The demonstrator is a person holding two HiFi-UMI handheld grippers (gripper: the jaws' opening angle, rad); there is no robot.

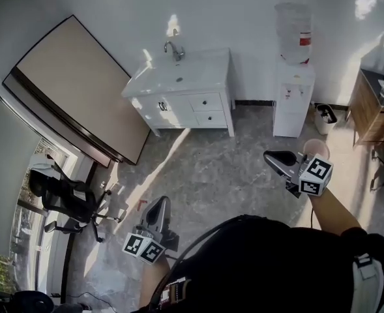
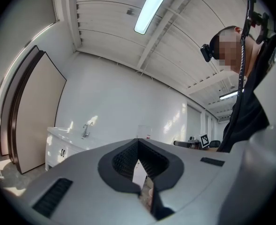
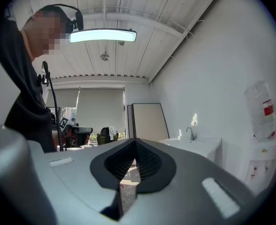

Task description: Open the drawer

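Far across the marbled floor [image 1: 205, 168], the upper drawer [image 1: 206, 101] and the lower drawer [image 1: 211, 118] were seen shut. They were stacked in the right half of the white vanity cabinet [image 1: 172, 113], which was set against the back wall. Their fronts were faced out into the room, and their long axes were laid level along the cabinet's front. A faucet [image 1: 174, 49] was mounted on the basin top above, and a water dispenser [image 1: 294, 96] was placed near the cabinet's right. Well apart from the cabinet, the left gripper [image 1: 158, 207] [image 2: 138, 142] and the right gripper [image 1: 276, 158] [image 3: 135, 142] were held level with their jaws pressed together and nothing gripped between them.
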